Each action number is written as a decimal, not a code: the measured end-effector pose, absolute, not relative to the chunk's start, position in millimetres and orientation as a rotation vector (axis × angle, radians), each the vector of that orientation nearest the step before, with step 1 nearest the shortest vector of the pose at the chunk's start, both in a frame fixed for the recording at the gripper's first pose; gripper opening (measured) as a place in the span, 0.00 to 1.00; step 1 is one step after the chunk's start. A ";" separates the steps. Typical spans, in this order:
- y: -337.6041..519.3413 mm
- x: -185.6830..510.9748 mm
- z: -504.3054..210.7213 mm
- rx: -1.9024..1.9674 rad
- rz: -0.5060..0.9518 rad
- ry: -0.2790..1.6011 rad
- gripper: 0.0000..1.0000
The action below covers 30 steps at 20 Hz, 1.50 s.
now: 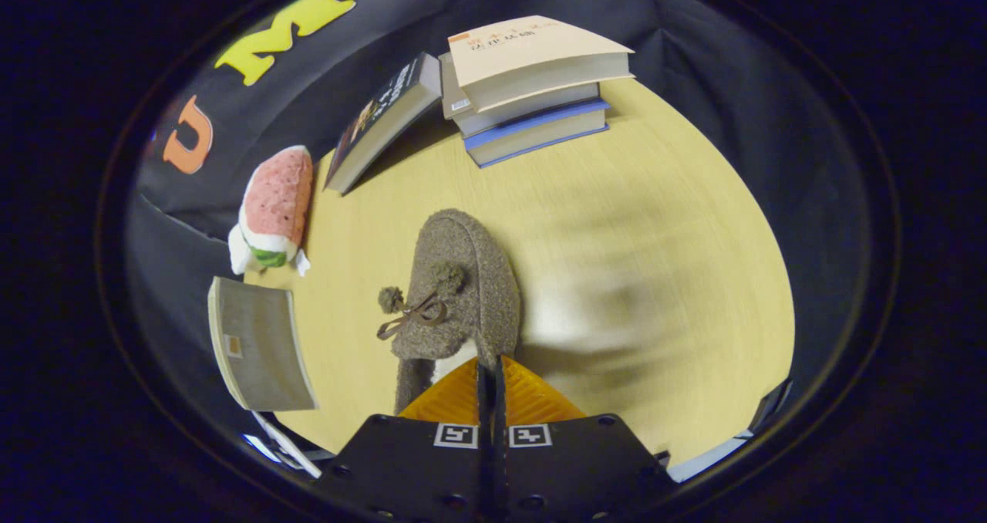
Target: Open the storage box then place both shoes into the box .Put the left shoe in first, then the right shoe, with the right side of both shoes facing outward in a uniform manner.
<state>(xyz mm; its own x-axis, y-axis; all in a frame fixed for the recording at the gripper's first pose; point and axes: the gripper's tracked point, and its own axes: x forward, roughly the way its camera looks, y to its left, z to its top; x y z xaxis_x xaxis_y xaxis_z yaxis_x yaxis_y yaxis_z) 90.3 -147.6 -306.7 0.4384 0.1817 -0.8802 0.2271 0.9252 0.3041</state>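
Tongs (490, 369) closed on heel rim of grey-brown woolly pompom slipper (456, 291), pale wooden bench (655, 276), stacked books (532, 83) far side.

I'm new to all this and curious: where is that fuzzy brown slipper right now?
In the gripper view, the slipper hangs over the wooden table, its heel rim pinched between the tool's closed fingers, toe pointing toward the stack of books, with the plush toy to its left.

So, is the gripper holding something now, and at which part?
Yes: the gripper is shut on the brown slipper, pinching the side wall of its opening at the heel end.
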 end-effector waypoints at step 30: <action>303.2 82.4 -231.3 0.230 0.087 1.003 0.00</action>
